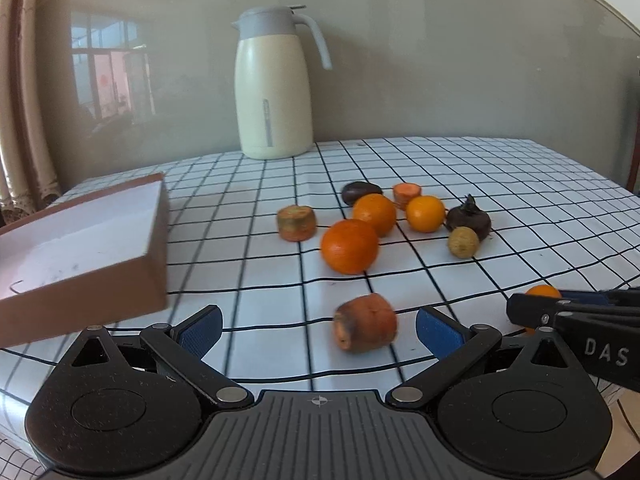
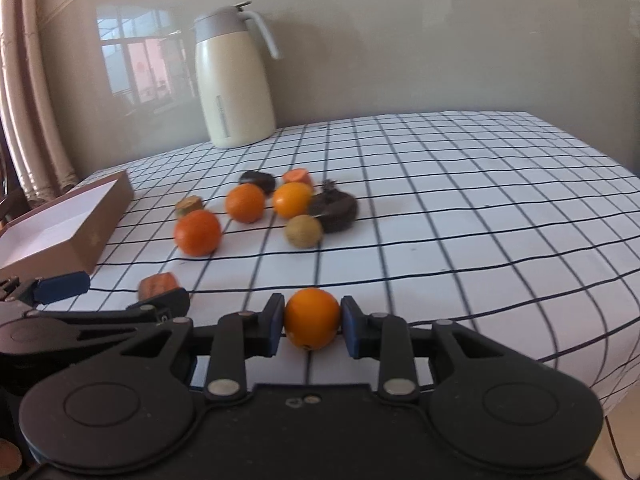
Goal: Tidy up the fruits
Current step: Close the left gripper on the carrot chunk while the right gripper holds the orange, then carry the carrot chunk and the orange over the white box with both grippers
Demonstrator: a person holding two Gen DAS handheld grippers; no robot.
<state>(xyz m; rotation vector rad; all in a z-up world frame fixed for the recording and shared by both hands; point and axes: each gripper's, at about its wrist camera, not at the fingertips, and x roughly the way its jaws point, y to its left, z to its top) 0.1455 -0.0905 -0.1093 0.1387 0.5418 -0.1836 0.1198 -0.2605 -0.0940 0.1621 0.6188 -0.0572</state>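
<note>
On the checked worktop (image 2: pixel 460 200), nearest the camera, the right hand-held gripper (image 2: pixel 313 320) has its blue pads pressed on either side of a small orange (image 2: pixel 312 318), gripped across its middle. The left hand-held gripper (image 1: pixel 318 332) stands wide open and empty, with a carrot stub (image 1: pixel 365 322) lying between its pads but touching neither.

Further back lies the loose heap: three more oranges, the nearest (image 1: pixel 349 246) the largest, two more carrot pieces, a brownish round fruit (image 1: pixel 463 242) and two dark items I cannot name for sure. The open box (image 1: pixel 80 248), brown outside and white inside, sits at the left and holds no fruit that I can see; it looks the likely place for them. A cream jug (image 1: pixel 274 88) stands by the wall.

An orange should be light, firm and slightly yielding, with a smooth rind that may roll or slip, so a hold across the widest part seems best, without hard squeezing. The carrot stub looks stiff and would take a grip across its round sides.

The only legible writing is "DAS" on the right gripper's arm, seen from the left wrist
</note>
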